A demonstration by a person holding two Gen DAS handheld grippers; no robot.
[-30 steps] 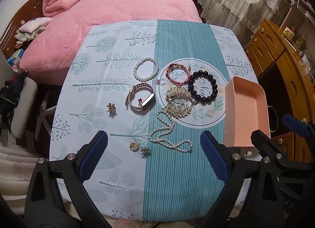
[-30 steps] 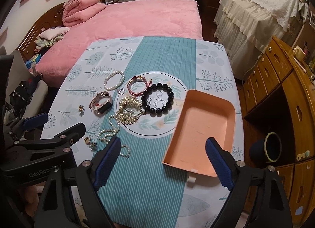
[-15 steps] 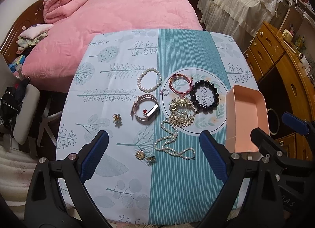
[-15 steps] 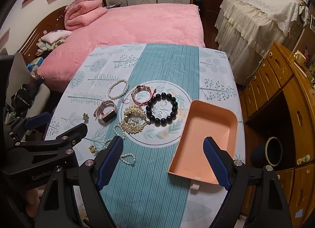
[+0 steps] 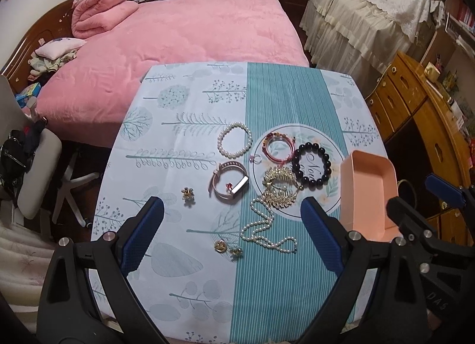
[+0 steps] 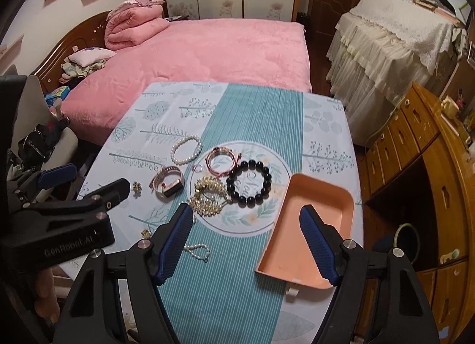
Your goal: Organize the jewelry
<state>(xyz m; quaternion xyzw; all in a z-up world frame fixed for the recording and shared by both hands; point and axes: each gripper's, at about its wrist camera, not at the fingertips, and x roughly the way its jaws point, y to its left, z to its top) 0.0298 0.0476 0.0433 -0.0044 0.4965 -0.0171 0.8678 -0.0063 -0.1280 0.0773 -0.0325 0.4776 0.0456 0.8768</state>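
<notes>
Jewelry lies on a patterned tablecloth (image 5: 184, 142): a white pearl bracelet (image 5: 234, 140), a pink bangle (image 5: 279, 146), a black bead bracelet (image 5: 311, 166), a watch band (image 5: 230, 185), gold hair combs (image 5: 279, 186), a pearl necklace (image 5: 264, 228) and small gold earrings (image 5: 227, 247). An empty pink tray (image 5: 368, 195) sits at the table's right edge; it also shows in the right wrist view (image 6: 314, 225). My left gripper (image 5: 231, 228) is open above the near part of the table. My right gripper (image 6: 246, 234) is open over the tray's near left side.
A pink bed (image 5: 184, 35) stands beyond the table. A wooden dresser (image 5: 415, 112) is on the right and a grey chair (image 5: 38, 172) on the left. A small gold flower brooch (image 5: 187, 194) lies left of the watch band.
Both grippers have pulled back and tilted up, so the table looks smaller and more of the room shows. The jewelry and tray have not moved.
</notes>
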